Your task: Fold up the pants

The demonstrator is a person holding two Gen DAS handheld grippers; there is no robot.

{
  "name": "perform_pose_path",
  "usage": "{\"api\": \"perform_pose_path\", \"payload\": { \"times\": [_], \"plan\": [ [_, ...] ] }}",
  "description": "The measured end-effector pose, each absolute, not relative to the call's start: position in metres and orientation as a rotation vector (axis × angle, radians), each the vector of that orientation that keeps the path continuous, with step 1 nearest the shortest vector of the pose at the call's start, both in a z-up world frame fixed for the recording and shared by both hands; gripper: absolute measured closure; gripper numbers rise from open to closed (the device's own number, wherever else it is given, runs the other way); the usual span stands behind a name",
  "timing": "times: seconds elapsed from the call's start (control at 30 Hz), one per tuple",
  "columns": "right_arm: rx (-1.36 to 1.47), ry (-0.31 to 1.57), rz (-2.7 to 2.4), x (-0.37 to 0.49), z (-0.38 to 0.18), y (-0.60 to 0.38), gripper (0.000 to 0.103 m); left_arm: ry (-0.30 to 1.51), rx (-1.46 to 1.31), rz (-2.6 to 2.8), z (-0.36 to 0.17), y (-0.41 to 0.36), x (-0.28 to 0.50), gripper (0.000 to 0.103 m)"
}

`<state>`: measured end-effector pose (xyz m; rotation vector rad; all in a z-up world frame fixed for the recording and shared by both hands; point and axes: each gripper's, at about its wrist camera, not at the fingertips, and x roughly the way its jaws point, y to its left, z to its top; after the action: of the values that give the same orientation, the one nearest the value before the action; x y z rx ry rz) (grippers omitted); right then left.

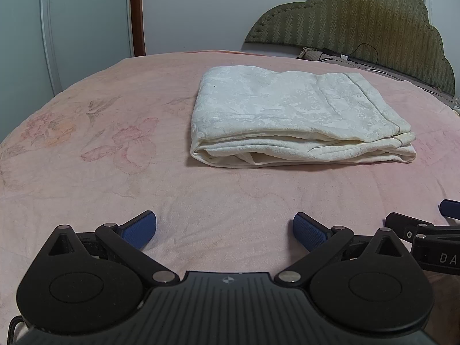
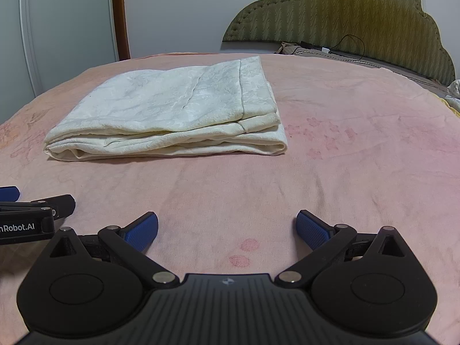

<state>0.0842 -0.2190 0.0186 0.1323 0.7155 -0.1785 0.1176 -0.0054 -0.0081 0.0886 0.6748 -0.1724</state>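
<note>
Left wrist view: the left gripper, black with blue ribbed pads, has its jaws spread wide with nothing between them, low over the pink floral bedsheet. The cream-white patterned fabric pants lie folded into a flat layered rectangle on the sheet, well apart from the pads, ahead and slightly right. The stacked edges face the camera and are roughly aligned, so the fold is judged complete or nearly so. Part of the right gripper shows at the right edge. An olive quilted scalloped headboard stands at the far right, with a black cable at its foot.

Right wrist view: the right gripper is likewise spread wide and holds nothing, with bare sheet between its pads. The pants lie ahead and left, clear of contact. The left gripper sits just beside it at the left edge. Both tools appear positioned back from the garment, consistent with a released, finished bundle; a final check of the slightly offset right-hand corner may be warranted
</note>
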Motion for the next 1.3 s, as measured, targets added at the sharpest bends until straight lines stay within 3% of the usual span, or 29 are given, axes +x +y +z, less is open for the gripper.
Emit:
{"api": "perform_pose_path", "payload": {
  "times": [1.3],
  "plan": [
    [0.139, 0.713, -0.171, 0.0854, 0.0184, -0.2211, 0.0, 0.675, 0.094, -0.165, -0.008, -0.0056, 0.119, 0.0]
  ]
}}
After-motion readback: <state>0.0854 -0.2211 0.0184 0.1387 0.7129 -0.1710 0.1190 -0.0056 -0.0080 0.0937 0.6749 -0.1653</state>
